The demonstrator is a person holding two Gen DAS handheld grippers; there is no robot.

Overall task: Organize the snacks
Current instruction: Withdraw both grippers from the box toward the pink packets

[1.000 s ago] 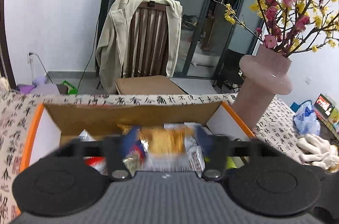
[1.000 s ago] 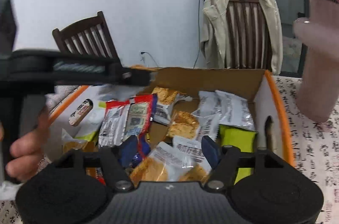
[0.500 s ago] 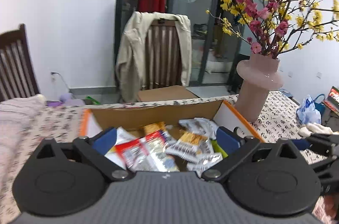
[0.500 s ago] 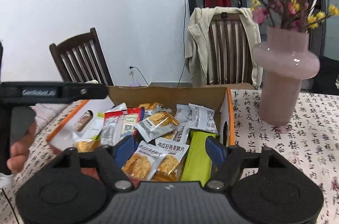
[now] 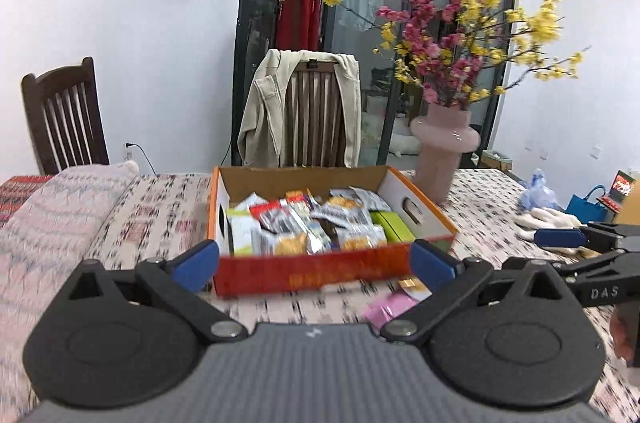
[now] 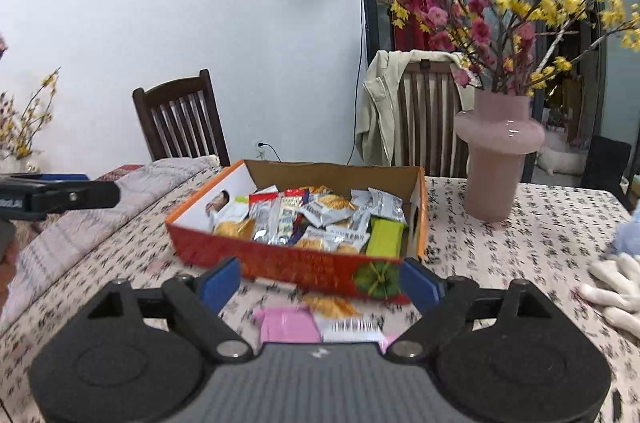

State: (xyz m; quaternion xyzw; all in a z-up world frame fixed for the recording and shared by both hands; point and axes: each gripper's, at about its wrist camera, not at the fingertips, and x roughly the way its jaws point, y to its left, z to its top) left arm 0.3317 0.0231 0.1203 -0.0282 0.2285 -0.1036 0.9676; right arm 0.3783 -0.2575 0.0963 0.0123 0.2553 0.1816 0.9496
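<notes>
The left gripper [image 5: 316, 261] is wide open and holds nothing. The right gripper [image 6: 320, 281] is wide open too, with nothing in it. The box [image 6: 280, 265] sits near the middle of the table [image 6: 520, 247], full of snack packs [image 6: 320, 211]. A pink pack [image 6: 286, 325] lies on the table just in front of the box. A pink vase [image 6: 498, 153] stands near the box's right side.
</notes>
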